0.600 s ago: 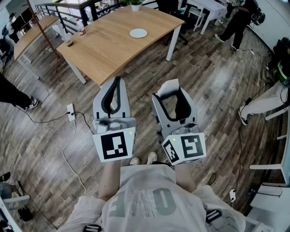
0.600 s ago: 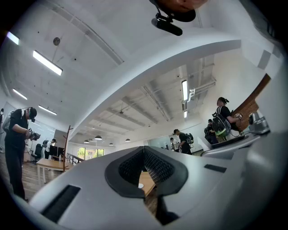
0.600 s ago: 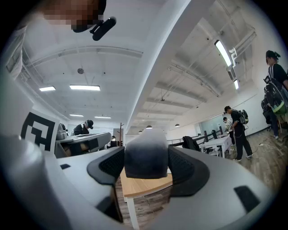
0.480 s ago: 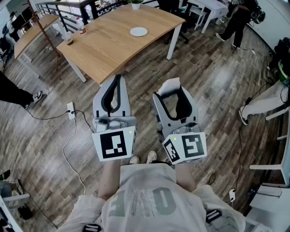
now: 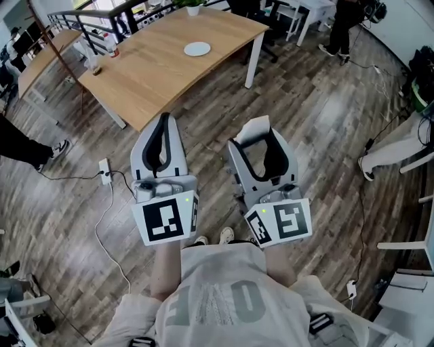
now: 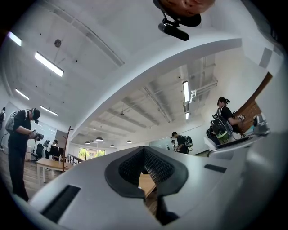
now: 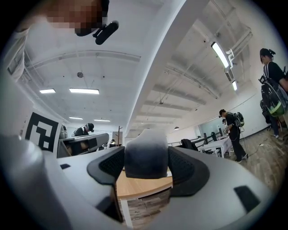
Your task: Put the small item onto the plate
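A white plate [image 5: 197, 49] lies on the far part of a light wooden table [image 5: 156, 74], well ahead of both grippers. My right gripper [image 5: 256, 130] is held over the wooden floor, shut on the small item [image 5: 253, 127], a pale grey-white block. In the right gripper view the small item [image 7: 146, 155] fills the gap between the dark pads, with the table's edge [image 7: 144, 184] below it. My left gripper [image 5: 164, 119] hangs beside it on the left, shut with nothing in it. The left gripper view shows that gripper [image 6: 144, 151] with its pads meeting.
A bottle [image 5: 113, 49] and a cup [image 5: 95, 68] stand at the table's far left corner, a potted plant [image 5: 192, 7] at its back edge. A power strip [image 5: 105, 171] with a white cable lies on the floor at left. People stand around the room; more white tables [image 5: 298, 13] stand behind.
The left gripper has drifted slightly left and lower in the head view, and the table and plate have shifted a little left. The right gripper still holds the small item.
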`<state>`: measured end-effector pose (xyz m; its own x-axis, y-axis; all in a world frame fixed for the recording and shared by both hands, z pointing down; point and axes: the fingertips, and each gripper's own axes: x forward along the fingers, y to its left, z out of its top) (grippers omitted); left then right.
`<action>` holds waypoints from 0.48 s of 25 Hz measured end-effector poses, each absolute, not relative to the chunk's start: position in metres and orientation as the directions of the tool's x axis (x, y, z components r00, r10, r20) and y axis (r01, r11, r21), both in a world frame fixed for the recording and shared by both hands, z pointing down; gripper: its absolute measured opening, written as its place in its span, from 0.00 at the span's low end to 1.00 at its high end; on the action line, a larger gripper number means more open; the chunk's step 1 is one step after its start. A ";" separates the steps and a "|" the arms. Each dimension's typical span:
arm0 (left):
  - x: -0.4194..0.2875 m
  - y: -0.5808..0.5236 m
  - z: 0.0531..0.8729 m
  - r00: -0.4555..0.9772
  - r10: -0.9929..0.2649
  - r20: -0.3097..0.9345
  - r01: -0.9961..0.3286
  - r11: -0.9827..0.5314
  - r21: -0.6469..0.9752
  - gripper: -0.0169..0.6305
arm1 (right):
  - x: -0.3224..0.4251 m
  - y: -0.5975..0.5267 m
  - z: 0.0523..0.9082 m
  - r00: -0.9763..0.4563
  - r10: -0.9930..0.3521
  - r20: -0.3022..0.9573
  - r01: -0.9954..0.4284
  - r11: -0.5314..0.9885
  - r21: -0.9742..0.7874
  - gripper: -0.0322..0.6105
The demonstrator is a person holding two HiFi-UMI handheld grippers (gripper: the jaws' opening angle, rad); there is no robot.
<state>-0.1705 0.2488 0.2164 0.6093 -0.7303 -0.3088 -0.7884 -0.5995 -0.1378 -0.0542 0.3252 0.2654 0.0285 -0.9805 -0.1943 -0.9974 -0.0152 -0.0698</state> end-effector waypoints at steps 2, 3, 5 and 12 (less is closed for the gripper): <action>-0.165 0.252 0.216 0.600 -0.736 -0.313 -0.796 -0.589 -0.141 0.04 | -0.043 0.332 0.265 0.033 -0.979 -0.199 -0.997 -0.018 -0.078 0.53; -0.164 0.253 0.215 0.593 -0.741 -0.313 -0.801 -0.581 -0.144 0.04 | -0.037 0.335 0.266 0.035 -0.979 -0.199 -0.996 -0.019 -0.084 0.53; -0.162 0.252 0.215 0.580 -0.752 -0.311 -0.812 -0.564 -0.152 0.04 | -0.026 0.341 0.270 0.047 -0.979 -0.197 -0.995 -0.028 -0.095 0.53; -0.164 0.237 0.220 0.526 -0.792 -0.310 -0.850 -0.504 -0.154 0.04 | 0.005 0.339 0.285 0.069 -0.981 -0.182 -0.992 -0.049 -0.113 0.52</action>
